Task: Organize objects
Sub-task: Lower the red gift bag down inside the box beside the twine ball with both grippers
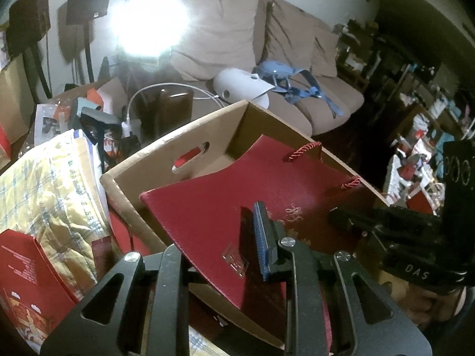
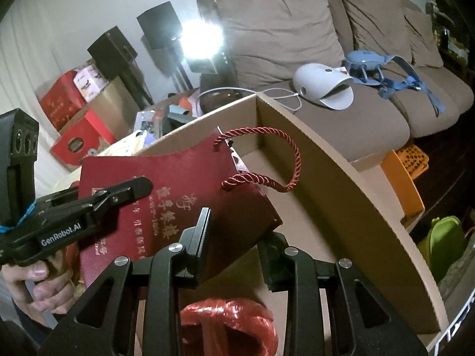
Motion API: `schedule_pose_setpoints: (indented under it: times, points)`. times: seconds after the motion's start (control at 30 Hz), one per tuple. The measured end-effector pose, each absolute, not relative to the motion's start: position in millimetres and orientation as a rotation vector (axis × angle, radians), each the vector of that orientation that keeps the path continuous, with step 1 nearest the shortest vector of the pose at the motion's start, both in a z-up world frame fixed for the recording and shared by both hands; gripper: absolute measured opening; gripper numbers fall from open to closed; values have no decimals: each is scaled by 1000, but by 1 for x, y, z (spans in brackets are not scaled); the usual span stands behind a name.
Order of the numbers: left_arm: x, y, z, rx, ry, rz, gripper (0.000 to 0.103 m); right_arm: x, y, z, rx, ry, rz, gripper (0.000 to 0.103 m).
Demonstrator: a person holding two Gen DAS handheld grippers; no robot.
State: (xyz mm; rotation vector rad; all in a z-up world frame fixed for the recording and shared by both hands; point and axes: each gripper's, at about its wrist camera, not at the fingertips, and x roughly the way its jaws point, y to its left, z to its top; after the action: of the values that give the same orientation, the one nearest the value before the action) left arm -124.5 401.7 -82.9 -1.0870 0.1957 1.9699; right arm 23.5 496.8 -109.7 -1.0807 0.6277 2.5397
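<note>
One flat dark-red paper bag (image 2: 166, 178), gold lettering, twisted red cord handles (image 2: 267, 154).

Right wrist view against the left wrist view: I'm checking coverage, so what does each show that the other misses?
Only the right wrist view shows the red ribbon coil in the box bottom, an orange crate and the hand holding the left gripper. Only the left wrist view shows the yellow plaid cloth and the box's handle slot. Both show the red gift bag, gripped by both grippers, the cardboard box and the sofa.
</note>
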Motion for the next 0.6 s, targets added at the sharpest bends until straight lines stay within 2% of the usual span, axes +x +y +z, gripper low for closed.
schedule_pose_setpoints:
  times: [0.6]
  points:
    - [-122,426,-88,-1059,241,1998,22,24,518,-117,-1077,700,2483,29]
